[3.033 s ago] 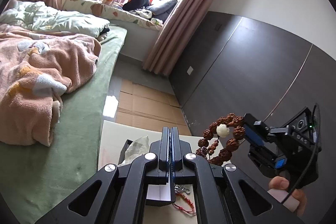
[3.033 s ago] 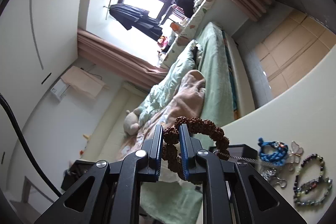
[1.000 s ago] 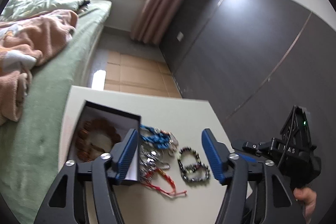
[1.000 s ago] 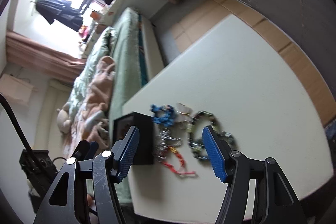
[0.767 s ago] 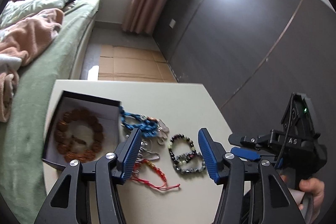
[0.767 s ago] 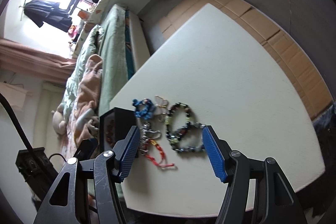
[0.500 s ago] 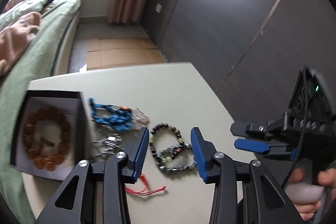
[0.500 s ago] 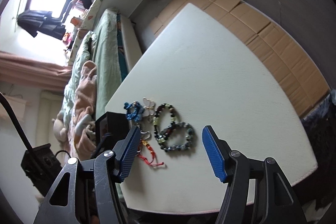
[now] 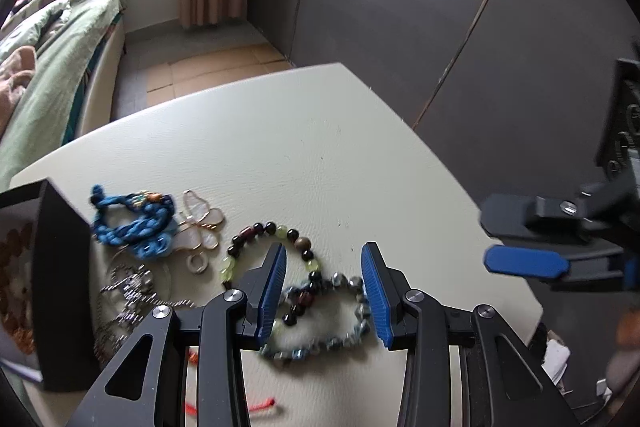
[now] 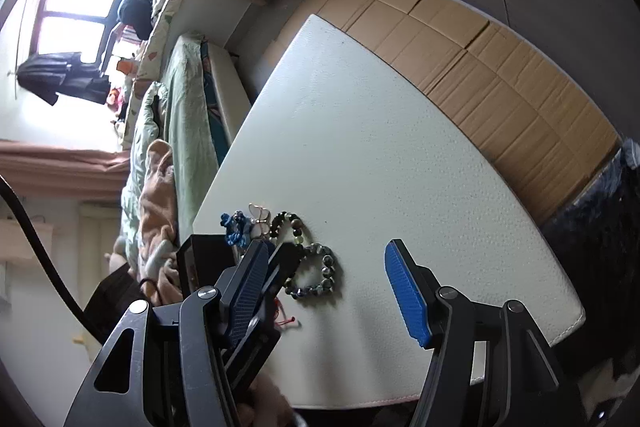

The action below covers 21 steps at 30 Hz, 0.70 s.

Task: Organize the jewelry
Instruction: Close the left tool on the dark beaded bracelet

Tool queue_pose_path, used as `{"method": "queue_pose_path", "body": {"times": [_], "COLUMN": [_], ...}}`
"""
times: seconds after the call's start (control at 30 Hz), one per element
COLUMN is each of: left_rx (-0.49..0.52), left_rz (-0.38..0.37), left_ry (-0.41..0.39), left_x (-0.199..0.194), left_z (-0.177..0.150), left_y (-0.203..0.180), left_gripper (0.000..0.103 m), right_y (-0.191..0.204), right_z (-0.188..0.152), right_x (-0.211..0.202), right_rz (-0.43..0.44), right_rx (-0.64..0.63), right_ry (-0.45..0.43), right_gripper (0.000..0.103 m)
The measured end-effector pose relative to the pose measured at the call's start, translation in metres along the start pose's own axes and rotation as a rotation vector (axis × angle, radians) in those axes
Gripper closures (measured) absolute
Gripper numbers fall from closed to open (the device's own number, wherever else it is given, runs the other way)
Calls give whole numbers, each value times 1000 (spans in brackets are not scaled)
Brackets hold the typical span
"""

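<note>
Two claws hung over a cream desk [image 9: 320, 147] strewn with jewelry. The left claw [image 9: 324, 291] pointed steeply down with its blue fingers [image 9: 272, 287] parted on either side of a grey-blue bead bracelet [image 9: 352, 323], not pressing it; the bracelet lay flat on the desk, looped against a darker bead bracelet [image 9: 276, 239] with green and brown beads. Left of those sat a butterfly-shaped ornament [image 9: 200, 223], touching a blue braided cord [image 9: 132, 223], and below them a tangle of silver chain [image 9: 128, 287]. A red string [image 9: 264, 405] trailed near the lower edge. A black box [image 9: 56, 287] stood open at the desk's left end, with brown beads [image 9: 12, 287] blurred inside it.

The right claw [image 10: 324, 287] stood open and empty above the desk's near edge, holding nothing. From its camera the left claw's black fingers [image 10: 284, 267] overlapped the bracelets [image 10: 316, 275], and the box [image 10: 204, 259] lay just beyond. A bed [image 10: 184, 115] with green bedding ran beside the desk, and flattened cardboard [image 10: 500, 75] covered the floor past its far side.
</note>
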<state>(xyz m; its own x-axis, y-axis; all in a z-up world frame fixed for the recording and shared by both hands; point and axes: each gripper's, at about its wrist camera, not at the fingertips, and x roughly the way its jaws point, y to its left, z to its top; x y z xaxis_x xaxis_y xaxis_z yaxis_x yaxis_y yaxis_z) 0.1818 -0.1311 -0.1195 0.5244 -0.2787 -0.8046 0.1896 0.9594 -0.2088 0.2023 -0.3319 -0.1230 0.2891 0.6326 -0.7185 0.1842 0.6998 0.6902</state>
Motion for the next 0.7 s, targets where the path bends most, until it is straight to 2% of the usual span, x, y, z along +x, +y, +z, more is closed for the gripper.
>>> {"method": "queue_pose_path", "body": {"times": [0.07,0.1,0.13,0.17,0.2,0.37,0.43,0.67,0.7], "left_rx": [20,25,32,32,23,-48,-58,-104,-115], "left_rz": [30,46,62,62,69,15,-6,-25,-29], "left_ry": [25,43,26,32,34,17,-2,-76,-89], "left_x": [10,15,14,14,13,0,-10,-47,-53], "left_z": [0,-1,-2,-3,-4,-3,-2,-1,0], "left_y": [-2,-2,-3,-2,0,14,16,31,34], "left_gripper": [64,72,75,90,95,95,95,95,95], "right_y": [-2,-3,-4,-4,-4,2,4,23,26], "right_z": [0,0,1,1,2,1,-2,-13,-16], "right_x": [1,0,1,2,2,14,20,40,45], "right_rz": [-7,-11,-18,-22,-26,-63,-73,-138,-146], "right_rx": [10,12,15,17,19,-11,-33,-143,-161], "right_ry": [1,0,-1,-1,-1,19,38,63,70], "right_gripper": [41,41,41,41,42,48,55,60,63]}}
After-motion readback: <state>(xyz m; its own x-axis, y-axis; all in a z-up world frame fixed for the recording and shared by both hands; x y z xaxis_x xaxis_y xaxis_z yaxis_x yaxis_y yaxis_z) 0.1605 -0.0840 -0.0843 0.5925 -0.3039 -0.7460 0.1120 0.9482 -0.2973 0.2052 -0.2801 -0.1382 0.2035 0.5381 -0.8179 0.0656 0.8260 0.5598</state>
